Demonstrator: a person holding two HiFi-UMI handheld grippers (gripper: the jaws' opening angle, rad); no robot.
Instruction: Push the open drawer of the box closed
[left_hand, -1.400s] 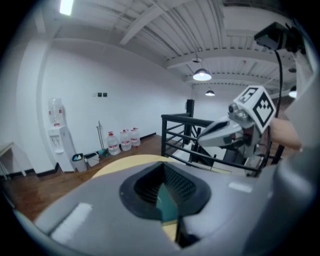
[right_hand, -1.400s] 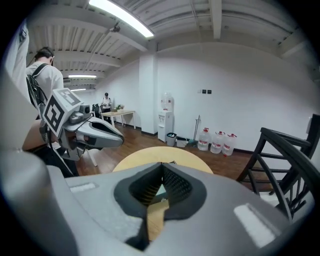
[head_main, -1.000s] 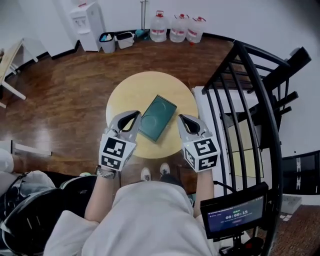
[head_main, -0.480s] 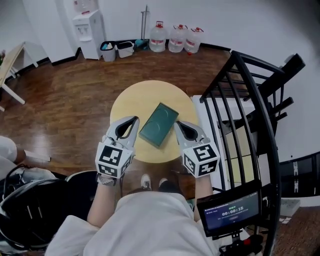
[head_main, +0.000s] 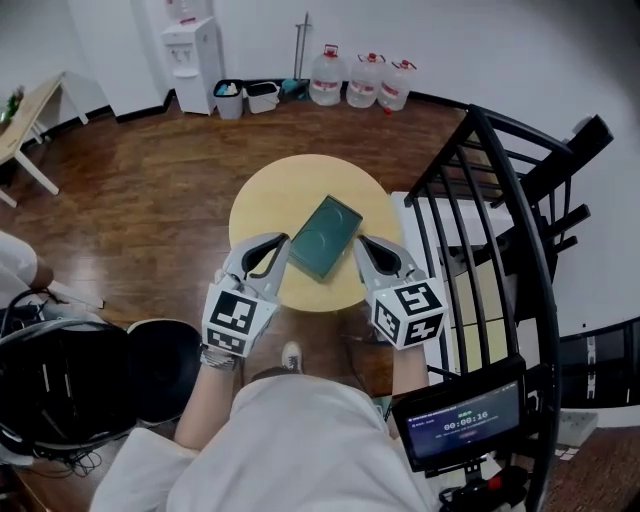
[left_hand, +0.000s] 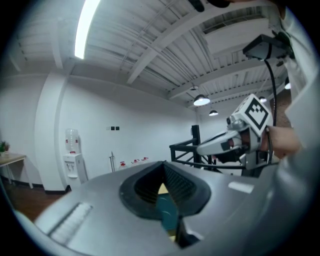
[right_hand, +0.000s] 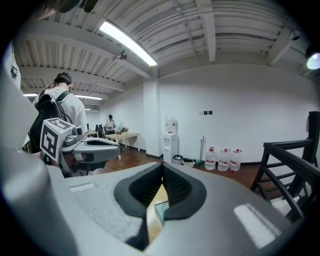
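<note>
Water jugs, dispenser — black railing.

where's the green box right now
Head view: the green box lies at the middle of the round yellow table, between the left gripper and right gripper.

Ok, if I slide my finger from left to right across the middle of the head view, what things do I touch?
left gripper → green box → right gripper → black railing
</note>
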